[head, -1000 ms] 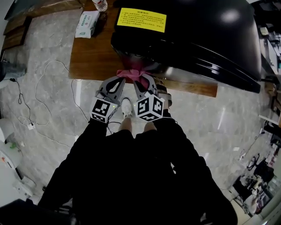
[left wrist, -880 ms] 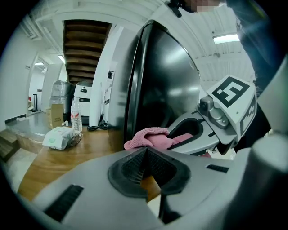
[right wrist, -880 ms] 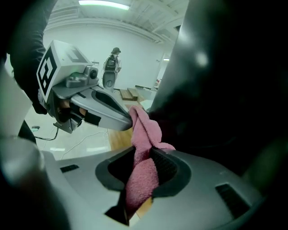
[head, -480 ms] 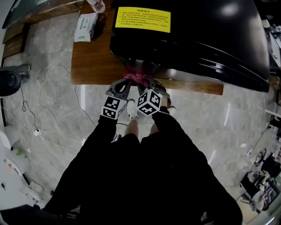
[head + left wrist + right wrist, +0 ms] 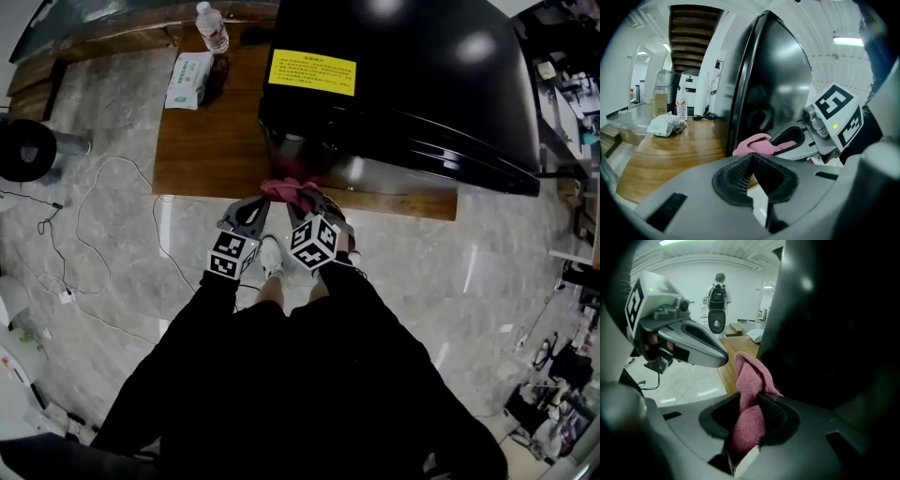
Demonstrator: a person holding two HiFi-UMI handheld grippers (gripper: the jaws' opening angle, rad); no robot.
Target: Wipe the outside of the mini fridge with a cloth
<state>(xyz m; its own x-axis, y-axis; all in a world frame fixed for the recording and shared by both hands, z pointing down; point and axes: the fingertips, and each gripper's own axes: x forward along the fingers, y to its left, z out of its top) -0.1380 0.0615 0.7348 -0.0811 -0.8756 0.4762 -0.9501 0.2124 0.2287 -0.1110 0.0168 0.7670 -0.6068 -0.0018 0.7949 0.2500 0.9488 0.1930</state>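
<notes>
1. Right gripper view: right tool (image 5: 751, 401) is clamping the pink cloth (image 5: 749, 373) at the near corner of the mini fridge (image 5: 403, 84).
2. Left tool (image 5: 752, 164) is hovering alongside, jaws together, empty.
3. Bunched pink cloth could be slipping out under hard rubbing.

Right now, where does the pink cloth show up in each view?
Head view: pink cloth at centre, by the mini fridge's bottom edge.
Left gripper view: centre, held by the right gripper.
Right gripper view: lower centre, clamped in its own jaws.
Shared landmark: the black mini fridge, beside the cloth in all three.
</notes>
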